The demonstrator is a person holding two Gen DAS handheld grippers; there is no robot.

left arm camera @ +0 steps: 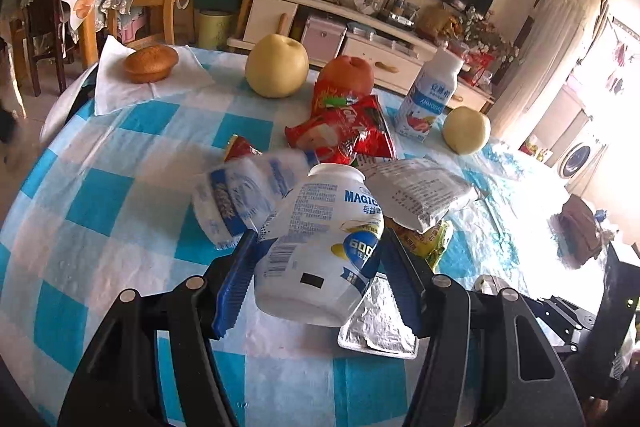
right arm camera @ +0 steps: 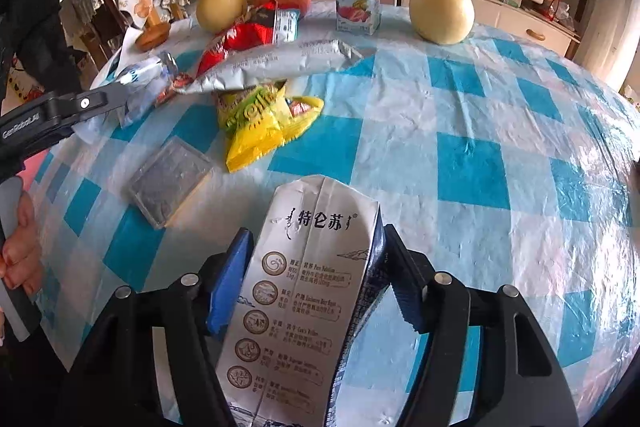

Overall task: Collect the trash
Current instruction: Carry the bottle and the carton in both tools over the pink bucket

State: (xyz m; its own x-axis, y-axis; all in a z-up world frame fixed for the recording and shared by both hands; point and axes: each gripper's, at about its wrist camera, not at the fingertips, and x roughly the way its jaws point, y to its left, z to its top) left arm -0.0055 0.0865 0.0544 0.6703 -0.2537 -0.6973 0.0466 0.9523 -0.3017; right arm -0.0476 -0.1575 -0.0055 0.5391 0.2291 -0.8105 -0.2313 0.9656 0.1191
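Observation:
My left gripper (left arm camera: 316, 251) is shut on a white plastic drink bottle (left arm camera: 320, 247) with blue print, held just above the checked tablecloth (left arm camera: 120, 195). My right gripper (right arm camera: 316, 259) is shut on a flattened white milk carton (right arm camera: 304, 287). Loose trash lies on the table: red snack wrappers (left arm camera: 344, 131), a crumpled blue-white wrapper (left arm camera: 236, 199), a silver-white pouch (left arm camera: 420, 191), a yellow snack bag (right arm camera: 260, 123) and a foil-topped tray (right arm camera: 170, 183). The left gripper's arm shows at the left edge of the right wrist view (right arm camera: 56, 111).
Two yellow pears (left arm camera: 277, 66) (left arm camera: 466, 130), an orange-red fruit (left arm camera: 352, 71), an upright yogurt drink bottle (left arm camera: 428, 95) and a muffin on a napkin (left arm camera: 150, 63) stand at the table's far side. Chairs and a cluttered sideboard stand behind.

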